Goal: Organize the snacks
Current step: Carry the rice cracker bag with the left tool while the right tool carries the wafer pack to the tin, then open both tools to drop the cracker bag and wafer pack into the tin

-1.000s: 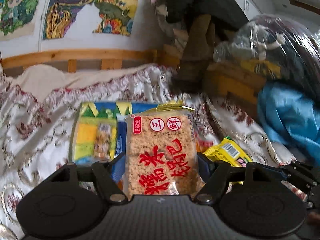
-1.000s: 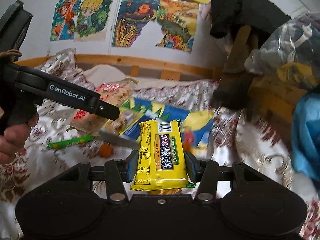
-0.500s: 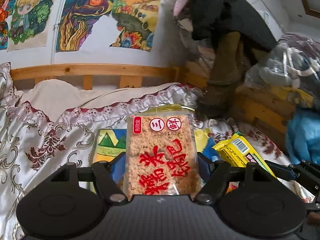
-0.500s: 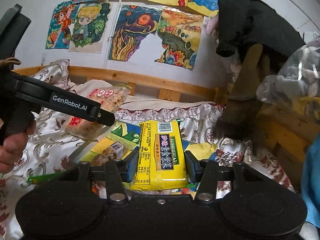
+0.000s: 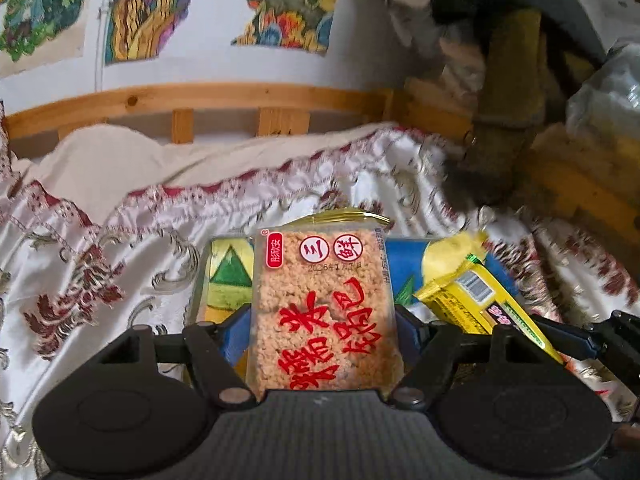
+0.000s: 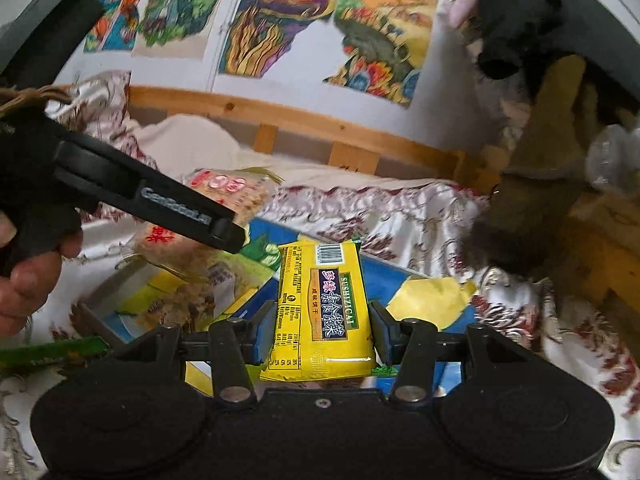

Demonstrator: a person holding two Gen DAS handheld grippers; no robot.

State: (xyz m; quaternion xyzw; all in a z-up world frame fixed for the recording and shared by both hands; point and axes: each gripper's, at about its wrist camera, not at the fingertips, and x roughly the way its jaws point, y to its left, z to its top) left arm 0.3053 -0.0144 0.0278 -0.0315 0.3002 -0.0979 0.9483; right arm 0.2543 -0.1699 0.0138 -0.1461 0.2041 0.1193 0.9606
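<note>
My left gripper (image 5: 323,324) is shut on a clear rice-cracker packet (image 5: 324,308) with red characters, held above the bed. That packet also shows in the right wrist view (image 6: 224,196), behind the left gripper's black finger (image 6: 160,204). My right gripper (image 6: 322,334) is shut on a yellow snack packet (image 6: 322,304), which also shows at the right of the left wrist view (image 5: 476,300). Below both lies a colourful blue, yellow and green box (image 6: 424,280), also in the left wrist view (image 5: 228,280).
A white bedspread with red pattern (image 5: 100,264) covers the bed. A wooden headboard rail (image 5: 224,100) and drawings on the wall (image 6: 316,20) lie behind. A dark plush toy (image 6: 548,128) stands at the right. A green stick packet (image 6: 48,354) lies at the left.
Both grippers have tilted back down toward the bed, still shut on their packets. The colourful box fills more of both views than half a second ago.
</note>
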